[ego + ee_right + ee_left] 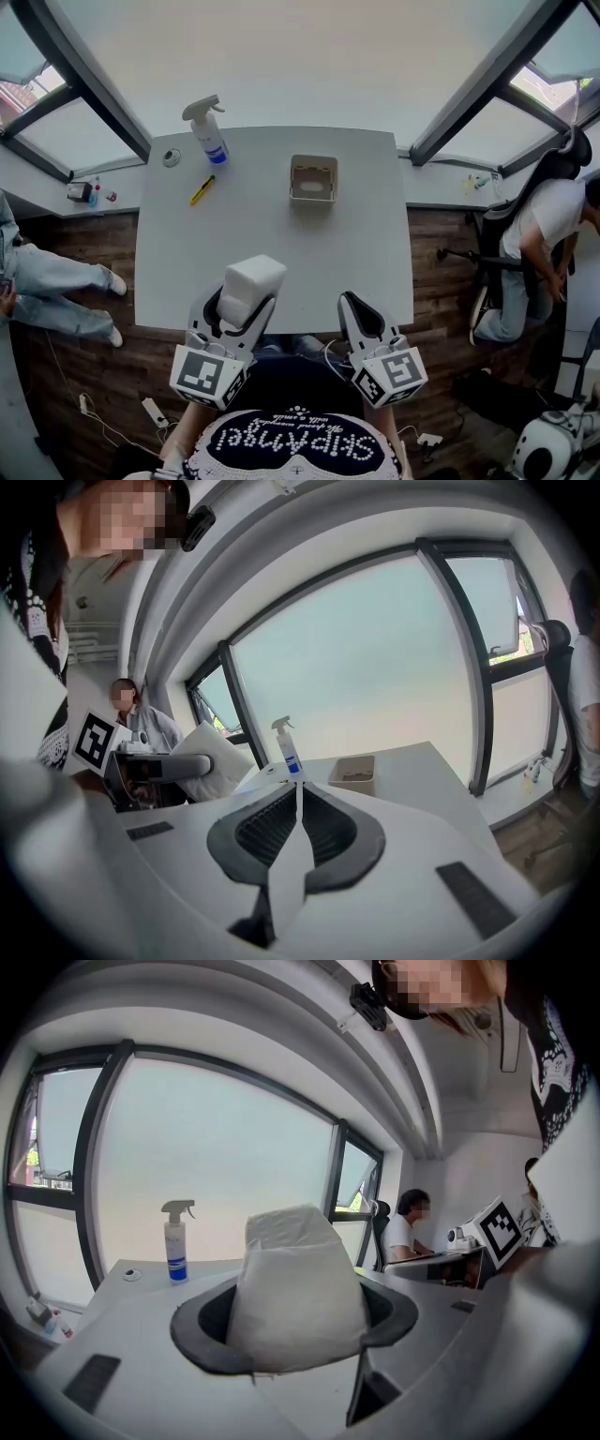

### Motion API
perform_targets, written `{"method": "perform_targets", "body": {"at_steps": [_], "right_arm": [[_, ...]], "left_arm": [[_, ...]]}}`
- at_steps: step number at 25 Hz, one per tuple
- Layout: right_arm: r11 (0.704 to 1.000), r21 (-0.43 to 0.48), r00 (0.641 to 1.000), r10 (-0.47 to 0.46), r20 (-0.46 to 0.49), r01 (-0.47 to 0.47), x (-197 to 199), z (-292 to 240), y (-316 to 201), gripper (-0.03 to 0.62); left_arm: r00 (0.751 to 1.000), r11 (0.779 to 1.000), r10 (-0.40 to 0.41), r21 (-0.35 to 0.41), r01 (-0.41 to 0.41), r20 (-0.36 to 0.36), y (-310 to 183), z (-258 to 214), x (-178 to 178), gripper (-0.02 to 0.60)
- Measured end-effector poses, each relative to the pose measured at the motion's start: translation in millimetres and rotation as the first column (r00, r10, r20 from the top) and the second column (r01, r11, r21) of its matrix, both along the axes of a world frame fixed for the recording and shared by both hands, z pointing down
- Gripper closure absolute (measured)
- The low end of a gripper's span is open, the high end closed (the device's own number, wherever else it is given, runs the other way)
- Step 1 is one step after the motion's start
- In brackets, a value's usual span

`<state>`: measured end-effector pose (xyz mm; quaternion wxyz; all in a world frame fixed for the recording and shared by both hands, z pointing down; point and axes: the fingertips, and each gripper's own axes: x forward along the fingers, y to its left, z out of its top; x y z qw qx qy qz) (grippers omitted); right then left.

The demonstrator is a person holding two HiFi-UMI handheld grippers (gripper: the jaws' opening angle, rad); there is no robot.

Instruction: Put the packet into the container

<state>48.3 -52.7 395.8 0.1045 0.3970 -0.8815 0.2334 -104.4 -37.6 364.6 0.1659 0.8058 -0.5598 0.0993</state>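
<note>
Left gripper (236,317), from the head view, clasps the white packet (253,279) over the table's (187,272) near edge. The container (313,179) stands well beyond, so the carry and drop remain. Left gripper view: both jaws press the packet's (295,1288) sides. Right gripper view: the right gripper (298,803) is closed on nothing, with the container (352,772) far ahead.
</note>
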Motion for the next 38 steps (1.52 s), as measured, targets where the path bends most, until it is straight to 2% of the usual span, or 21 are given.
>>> {"method": "perform_targets", "body": {"at_steps": [18,38], "right_arm": [[0.999,0.007,0.999,-0.049,-0.012,0.049,24,9,-32,0.565],[0.999,-0.051,1.000,0.004,-0.019,-0.005,6,11,-37,0.565]], "left_arm": [[0.999,0.998,-0.046,0.032,0.046,-0.017,-35,4,27,0.293],[1.000,0.999,-0.021,0.041,0.021,-0.016,-52,-5,4,0.293]]}}
